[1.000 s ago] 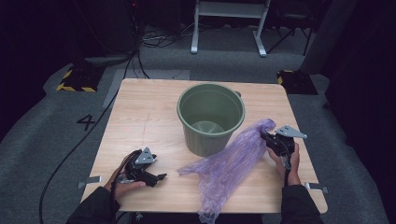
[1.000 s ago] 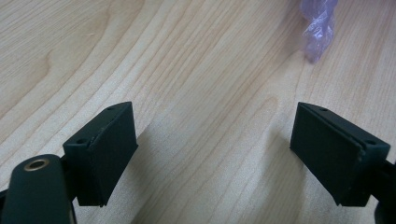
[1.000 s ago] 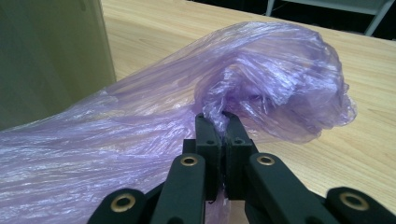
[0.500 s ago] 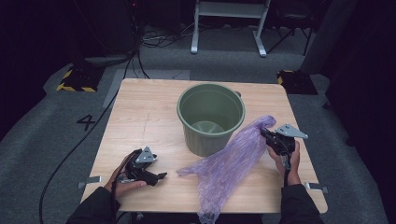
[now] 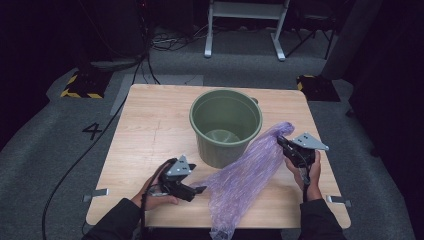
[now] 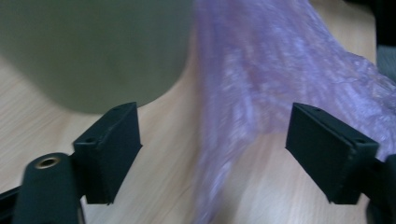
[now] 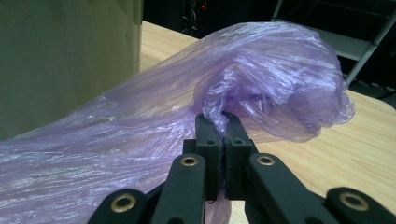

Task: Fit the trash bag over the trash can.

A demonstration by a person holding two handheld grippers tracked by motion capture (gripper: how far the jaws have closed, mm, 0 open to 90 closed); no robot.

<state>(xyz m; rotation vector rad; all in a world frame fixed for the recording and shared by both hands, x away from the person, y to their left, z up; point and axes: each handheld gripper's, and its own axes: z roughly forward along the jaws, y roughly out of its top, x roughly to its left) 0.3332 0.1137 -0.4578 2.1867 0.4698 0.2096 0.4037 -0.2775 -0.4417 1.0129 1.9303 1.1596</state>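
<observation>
A wooden table (image 5: pixel 150 125) stands on grey carpet (image 5: pixel 60 150); a painted number 4 (image 5: pixel 93 131) beside it; black cables (image 5: pixel 75 165) trail across the floor.

Both sleeves (image 5: pixel 120 220) are dark, almost black. The left gripper (image 5: pixel 199 190) is black with a grey three-cornered plate on top and a black cable trailing off. The right gripper (image 7: pixel 223 122) has blocky black pads, brass-ringed pivots shining on its arms, same grey plate above.

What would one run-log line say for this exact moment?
right gripper: shut on purple bag, lifted beside green bucket | left gripper: open, jaws just closing slightly, nothing pinched, near bag | table
</observation>
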